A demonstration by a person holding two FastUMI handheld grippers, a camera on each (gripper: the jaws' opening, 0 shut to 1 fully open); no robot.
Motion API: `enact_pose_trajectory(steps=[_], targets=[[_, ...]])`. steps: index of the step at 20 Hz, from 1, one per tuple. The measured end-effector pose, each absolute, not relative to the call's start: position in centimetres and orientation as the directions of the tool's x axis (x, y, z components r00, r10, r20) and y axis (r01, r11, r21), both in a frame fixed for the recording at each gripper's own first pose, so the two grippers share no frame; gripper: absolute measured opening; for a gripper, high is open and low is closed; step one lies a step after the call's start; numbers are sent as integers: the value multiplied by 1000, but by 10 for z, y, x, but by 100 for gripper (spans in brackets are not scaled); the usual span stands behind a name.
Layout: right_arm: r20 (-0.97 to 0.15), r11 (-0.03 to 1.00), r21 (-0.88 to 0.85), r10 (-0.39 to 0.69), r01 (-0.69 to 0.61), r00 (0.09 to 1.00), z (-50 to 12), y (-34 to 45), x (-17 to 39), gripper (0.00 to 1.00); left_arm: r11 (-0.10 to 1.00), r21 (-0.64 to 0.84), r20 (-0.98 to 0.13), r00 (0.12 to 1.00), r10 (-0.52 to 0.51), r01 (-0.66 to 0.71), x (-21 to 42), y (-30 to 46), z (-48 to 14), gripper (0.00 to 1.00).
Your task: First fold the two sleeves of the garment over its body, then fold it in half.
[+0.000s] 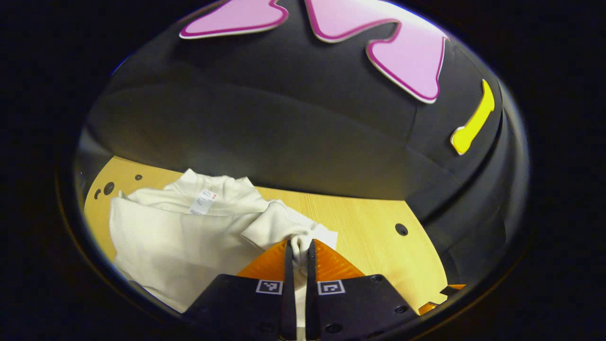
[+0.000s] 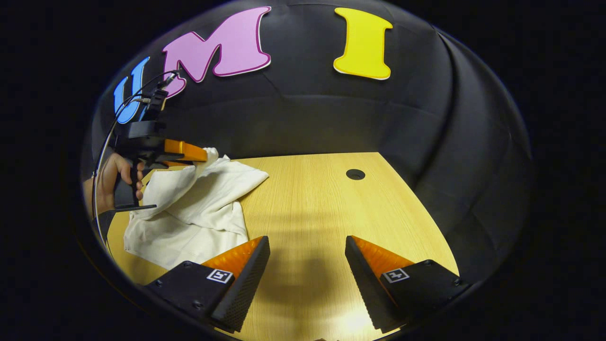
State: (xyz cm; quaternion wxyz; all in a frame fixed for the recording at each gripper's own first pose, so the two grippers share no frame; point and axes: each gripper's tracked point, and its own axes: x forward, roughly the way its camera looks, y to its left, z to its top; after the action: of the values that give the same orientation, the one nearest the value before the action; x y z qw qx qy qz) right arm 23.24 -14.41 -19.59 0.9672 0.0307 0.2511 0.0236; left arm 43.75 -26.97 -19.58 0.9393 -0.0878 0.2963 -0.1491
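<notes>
A cream-white garment (image 1: 189, 237) lies on the wooden table (image 1: 369, 227), its collar and label at the far side. My left gripper (image 1: 299, 246) is shut on the ribbed cuff of one sleeve (image 1: 289, 225), lifted above the body. In the right gripper view the same garment (image 2: 194, 213) lies at the left, with the left gripper (image 2: 201, 155) holding the sleeve up in a person's hand (image 2: 111, 182). My right gripper (image 2: 307, 244) hovers open over bare table, just right of the garment's hem, nothing between its fingers.
The table (image 2: 322, 199) has a round hole (image 2: 355, 174) near its far edge and small holes at its corner (image 1: 109, 188). Black cloth walls close the booth behind and to the right. A cable runs up from the left gripper.
</notes>
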Motion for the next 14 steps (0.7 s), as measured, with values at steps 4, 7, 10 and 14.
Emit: enact_pose_trajectory(steps=[4,7,10,14], targets=[[-508,998,48,68,-51,859,-205,-137,222,98,919,-289,-561,731,-389,268,420,-295,-210,19],[-516,998,33,59,-49,855,-205,-132,215,98,872,-336,-544,683,-488,355,396,-310,-200,56],[-528,998,40,59,-44,847,-205,-123,208,98,888,-288,-550,697,-460,359,376,-276,-193,96],[-544,998,50,66,-47,836,-204,-107,197,98,923,-238,-559,735,-384,301,341,-204,-187,98]])
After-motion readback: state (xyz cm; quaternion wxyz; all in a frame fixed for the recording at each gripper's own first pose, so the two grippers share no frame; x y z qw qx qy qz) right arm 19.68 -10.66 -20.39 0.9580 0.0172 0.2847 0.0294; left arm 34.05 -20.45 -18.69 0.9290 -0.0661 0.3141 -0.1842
